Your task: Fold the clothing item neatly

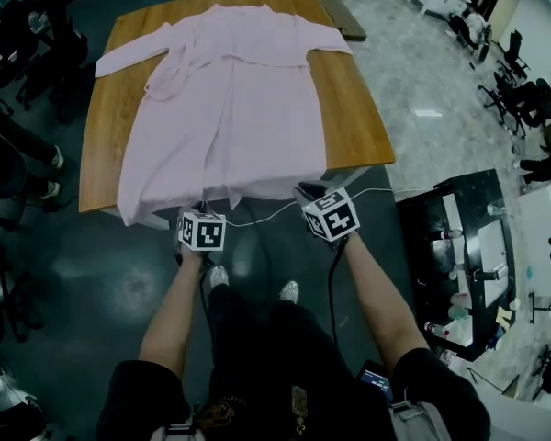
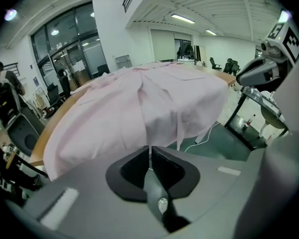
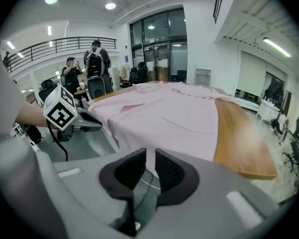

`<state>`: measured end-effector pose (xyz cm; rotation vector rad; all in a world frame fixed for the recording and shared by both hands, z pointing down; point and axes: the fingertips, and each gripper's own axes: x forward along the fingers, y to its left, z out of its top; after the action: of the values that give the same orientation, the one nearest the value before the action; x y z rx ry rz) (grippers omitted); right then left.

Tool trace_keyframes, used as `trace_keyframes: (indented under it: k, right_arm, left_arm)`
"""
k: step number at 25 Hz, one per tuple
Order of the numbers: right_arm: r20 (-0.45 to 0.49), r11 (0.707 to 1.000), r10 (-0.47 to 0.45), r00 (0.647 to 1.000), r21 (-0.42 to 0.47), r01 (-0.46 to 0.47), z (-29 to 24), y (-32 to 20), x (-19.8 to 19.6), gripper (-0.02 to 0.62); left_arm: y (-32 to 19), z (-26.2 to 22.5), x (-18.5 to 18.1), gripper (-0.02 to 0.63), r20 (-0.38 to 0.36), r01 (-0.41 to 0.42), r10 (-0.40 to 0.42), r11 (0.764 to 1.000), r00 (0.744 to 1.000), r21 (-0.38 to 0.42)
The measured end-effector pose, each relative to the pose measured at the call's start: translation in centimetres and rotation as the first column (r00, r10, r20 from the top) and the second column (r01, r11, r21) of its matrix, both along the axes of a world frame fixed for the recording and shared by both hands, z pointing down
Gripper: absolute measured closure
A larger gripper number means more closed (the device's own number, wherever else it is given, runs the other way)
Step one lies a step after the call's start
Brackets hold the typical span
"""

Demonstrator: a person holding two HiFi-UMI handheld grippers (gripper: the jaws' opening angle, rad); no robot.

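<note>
Wooden table (image 1: 354,118) is lying half hidden under pink robe (image 1: 230,108); left gripper (image 2: 150,151) is sitting shut, right gripper (image 3: 150,156) is gaping narrowly, empty

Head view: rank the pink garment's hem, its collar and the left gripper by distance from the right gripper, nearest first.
From the right gripper:
1. Hem, just ahead, at the near edge of the table.
2. Left gripper, off to its left.
3. Collar, at the table's far end.

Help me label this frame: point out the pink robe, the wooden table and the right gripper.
Pink robe (image 1: 225,108): head view, middle of the cloth.
Wooden table (image 1: 354,118): head view, bare wood right of the robe.
Right gripper (image 3: 150,150): right gripper view, midway between its fingertips.
</note>
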<state>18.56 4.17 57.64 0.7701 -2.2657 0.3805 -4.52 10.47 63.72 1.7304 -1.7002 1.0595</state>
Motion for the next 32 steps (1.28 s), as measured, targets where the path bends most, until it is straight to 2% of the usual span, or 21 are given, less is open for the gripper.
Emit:
trace_keyframes:
  k: [2,4,7,9,12,13,14,15,16,26,32]
  right_arm:
    - [0.005,0.999,-0.033,0.999,0.014,0.033,-0.6,0.0,-2.3,0.549]
    - [0.006,0.998,-0.06,0.998,0.022,0.06,-1.0,0.2,-4.4,0.549]
    - [-0.001,0.995,-0.092,0.996,0.032,0.092,-1.5,0.6,-6.6,0.549]
    - [-0.011,0.994,-0.106,0.994,0.037,0.106,-1.8,0.6,-7.5,0.549]
    - [-0.003,0.992,-0.119,0.993,0.039,0.119,-2.3,1.0,-8.9,0.549]
    - [0.004,0.992,-0.122,0.993,0.041,0.121,-2.4,1.1,-9.2,0.549]
    - [0.012,0.991,-0.123,0.992,0.045,0.122,-2.6,1.3,-9.4,0.549]
    - [0.018,0.991,-0.124,0.992,0.049,0.123,-2.8,1.4,-9.4,0.549]
    - [0.024,0.991,-0.125,0.992,0.053,0.124,-3.0,1.5,-9.4,0.549]
    - [0.019,0.993,-0.119,0.993,0.024,0.119,-1.8,2.3,-7.5,0.549]
    - [0.01,0.992,-0.128,0.992,0.018,0.128,-1.8,2.8,-7.1,0.549]
  left_arm:
    - [0.3,-0.7,-1.7,0.569,0.013,0.044,-0.045,0.998,0.999,0.042]
    - [0.2,-1.2,-2.9,0.519,0.008,0.072,-0.073,0.994,0.997,0.08]
    - [-0.6,-1.2,-2.7,0.445,-0.024,0.061,-0.059,0.993,0.998,0.098]
    - [-1.4,-1.0,-2.0,0.43,-0.036,0.054,-0.051,0.994,0.998,0.097]
    - [-1.9,-0.6,-2.2,0.428,-0.005,0.092,-0.091,0.992,0.996,0.088]
    - [-2.0,-0.5,-2.5,0.437,0.012,0.112,-0.114,0.99,0.993,0.084]
    - [-2.0,-0.4,-2.8,0.487,0.028,0.129,-0.132,0.988,0.991,0.082]
    - [-2.0,-0.4,-2.9,0.574,0.038,0.136,-0.139,0.988,0.99,0.078]
    - [-1.9,-0.4,-2.9,0.592,0.038,0.133,-0.136,0.988,0.99,0.073]
    - [1.1,-3.3,2.1,0.594,-0.035,-0.005,0.007,0.997,0.999,0.073]
    - [1.5,-0.6,4.8,0.581,-0.065,-0.128,0.125,0.991,0.99,-0.032]
